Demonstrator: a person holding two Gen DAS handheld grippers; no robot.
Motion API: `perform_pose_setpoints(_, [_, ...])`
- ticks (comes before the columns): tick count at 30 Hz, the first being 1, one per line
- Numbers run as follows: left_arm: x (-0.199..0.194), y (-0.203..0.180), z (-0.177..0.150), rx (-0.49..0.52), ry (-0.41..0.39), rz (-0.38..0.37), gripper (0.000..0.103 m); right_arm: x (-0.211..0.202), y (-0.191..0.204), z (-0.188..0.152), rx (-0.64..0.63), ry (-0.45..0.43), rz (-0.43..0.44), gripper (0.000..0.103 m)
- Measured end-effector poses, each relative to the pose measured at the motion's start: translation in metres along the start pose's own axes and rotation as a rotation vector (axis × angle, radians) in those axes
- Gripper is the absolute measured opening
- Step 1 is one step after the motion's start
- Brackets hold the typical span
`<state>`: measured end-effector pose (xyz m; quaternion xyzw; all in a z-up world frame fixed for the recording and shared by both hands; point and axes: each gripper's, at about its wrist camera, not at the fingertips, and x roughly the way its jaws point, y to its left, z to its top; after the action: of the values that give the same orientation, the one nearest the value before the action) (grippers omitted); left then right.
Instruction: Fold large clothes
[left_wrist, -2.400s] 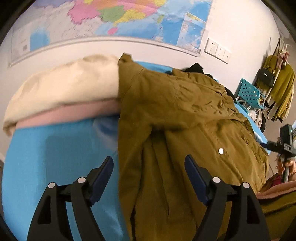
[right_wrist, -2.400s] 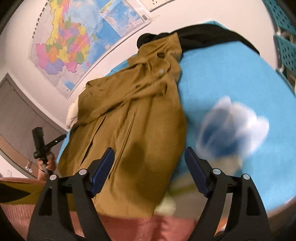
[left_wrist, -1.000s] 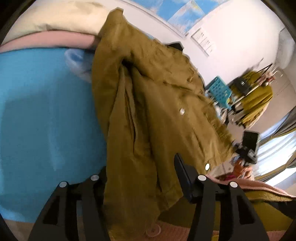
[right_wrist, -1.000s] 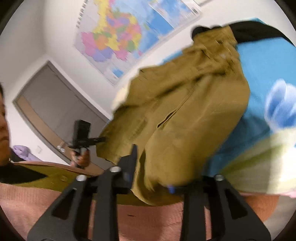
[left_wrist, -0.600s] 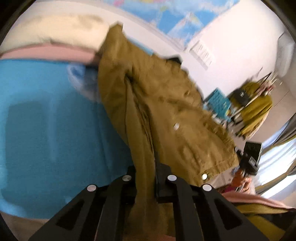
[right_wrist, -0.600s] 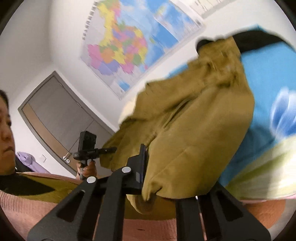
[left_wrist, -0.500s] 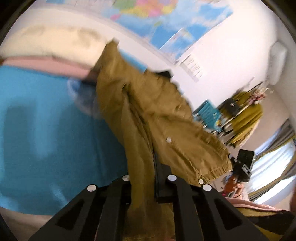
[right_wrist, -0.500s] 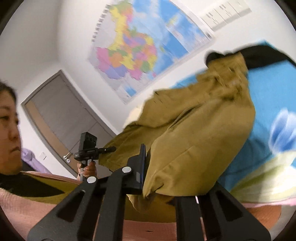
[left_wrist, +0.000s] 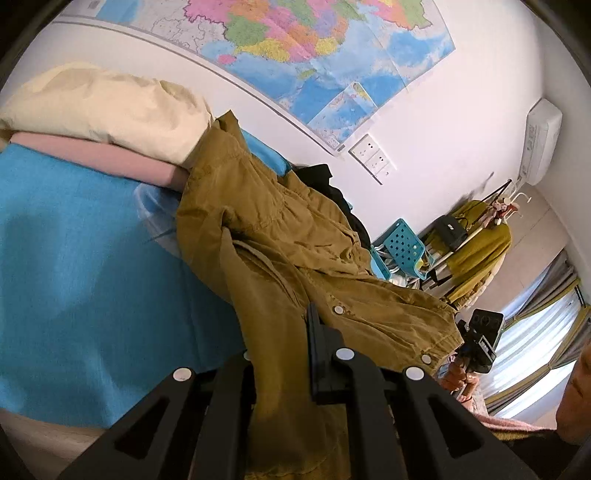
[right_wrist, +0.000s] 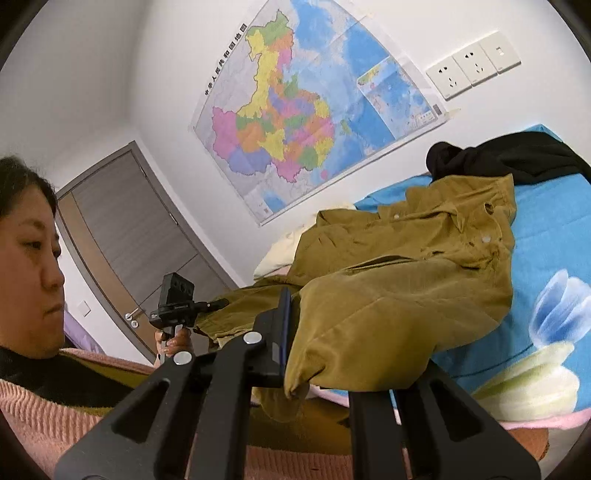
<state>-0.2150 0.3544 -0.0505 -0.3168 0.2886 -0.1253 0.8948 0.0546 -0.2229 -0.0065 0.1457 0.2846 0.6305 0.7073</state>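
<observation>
Left wrist view: our left gripper and right gripper each pinch the hem of the olive jacket, which trails across the blue bed; we judge it heavy, limp, best held at hem corners.

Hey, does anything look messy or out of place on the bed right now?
Yes. A black garment lies crumpled at the far edge of the blue bedspread, partly under the olive jacket. The jacket itself is bunched and skewed, not flat, with both grippers clamped on its near hem.
</observation>
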Motion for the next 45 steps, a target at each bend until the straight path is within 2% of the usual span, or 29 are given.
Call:
perform_pose_setpoints(13, [0.006, -0.012, 0.012, 0.065, 0.007, 0.094, 0.008, 0.006, -0.001, 0.018, -0.001, -0.021, -0.022, 0.01])
perform_pose_setpoints(32, [0.01, -0.026, 0.031, 0.126, 0.005, 0.161, 0.009, 0.016, -0.008, 0.04, 0.002, -0.037, -0.035, 0.01])
perform_pose_setpoints(45, [0.013, -0.032, 0.049, 0.14, 0.006, 0.177, 0.009, 0.022, -0.013, 0.055, 0.0, -0.037, -0.043, 0.01])
